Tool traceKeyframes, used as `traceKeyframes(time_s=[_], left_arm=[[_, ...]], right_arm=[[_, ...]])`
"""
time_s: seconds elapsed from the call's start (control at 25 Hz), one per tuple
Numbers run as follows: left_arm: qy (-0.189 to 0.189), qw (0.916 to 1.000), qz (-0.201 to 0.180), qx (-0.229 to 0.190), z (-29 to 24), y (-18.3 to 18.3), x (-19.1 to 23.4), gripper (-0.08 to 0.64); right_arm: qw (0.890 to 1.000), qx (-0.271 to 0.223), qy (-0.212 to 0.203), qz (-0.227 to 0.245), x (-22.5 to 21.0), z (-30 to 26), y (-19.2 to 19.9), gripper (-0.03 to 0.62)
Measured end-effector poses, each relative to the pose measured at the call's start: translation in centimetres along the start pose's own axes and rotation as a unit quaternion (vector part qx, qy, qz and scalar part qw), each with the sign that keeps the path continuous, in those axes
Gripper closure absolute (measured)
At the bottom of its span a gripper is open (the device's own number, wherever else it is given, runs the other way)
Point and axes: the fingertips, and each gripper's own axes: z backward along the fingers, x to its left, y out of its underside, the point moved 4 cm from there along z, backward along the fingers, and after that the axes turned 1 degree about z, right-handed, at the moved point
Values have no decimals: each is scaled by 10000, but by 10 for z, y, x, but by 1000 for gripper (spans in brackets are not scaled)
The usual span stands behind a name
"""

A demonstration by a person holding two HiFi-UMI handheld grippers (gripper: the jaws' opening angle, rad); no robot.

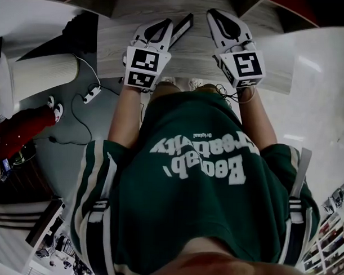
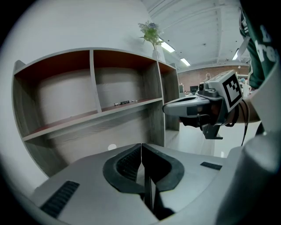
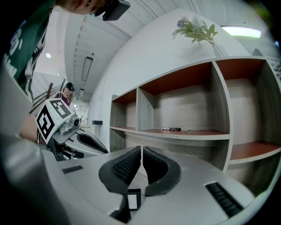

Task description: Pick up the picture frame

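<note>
Head view showed both my claws side by side over a wooden board (image 1: 113,53). The left claw (image 1: 163,25) and, near it on the right, the right claw (image 1: 217,17) both pointed away from me. In the left gripper view the left claw's pads (image 2: 125,165) were pressed together, with nothing I could name pinched between them. In the right gripper view the right claw's pads (image 3: 123,169) met at the tips too, and held nothing.

I could not pick out the picture frame for certain. A slim dark strip (image 1: 181,30) lay just beside the left claw, between the two claws, and it might have been the frame seen edge-on. On the shelf (image 3: 189,135) ahead I saw only a dark pen (image 3: 172,128).

I judged the main risk to be simple. With both claws closed, any reach would shove or topple the frame instead of taking it, so a claw had to spread first. A thin edge could also slip or twist out of the pads if caught off-centre. The claws sat near each other and could knock together. And I might have closed on the wrong thing, such as the pen.
</note>
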Motion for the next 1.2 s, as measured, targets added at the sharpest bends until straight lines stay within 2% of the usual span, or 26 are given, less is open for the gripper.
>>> traceKeyframes(time_s=[0.12, 0.2, 0.36, 0.6, 0.8, 0.88, 1.08, 1.2], left_arm=[[202, 9996, 81, 191, -7, 8, -5, 532], [358, 9986, 140, 356, -13, 15, -4, 464], [732, 9924, 179, 974, -27, 36, -7, 397], [984, 9818, 200, 1612, -45, 66, -3, 391], [1251, 9720, 384, 1952, -57, 82, -6, 390], [1344, 9678, 321, 2106, -61, 88, -7, 387], [1277, 9641, 364, 2299, -76, 103, 2, 387], [1347, 9580, 396, 2501, -80, 115, 4, 387]], right_arm=[[10000, 1, 14, 20, -3, 1, 4, 552], [9999, 100, 31, 11, -5, 0, 8, 552], [9999, 111, 12, 31, -5, -4, 4, 552], [10000, 25, 46, -9, -9, -11, 7, 552], [9999, 22, 141, -24, -17, -12, 6, 552], [9998, 24, 182, -32, -20, -13, 6, 552], [9996, 75, 256, -57, -24, -15, 8, 552], [9994, 104, 313, -84, -27, -14, 10, 551]])
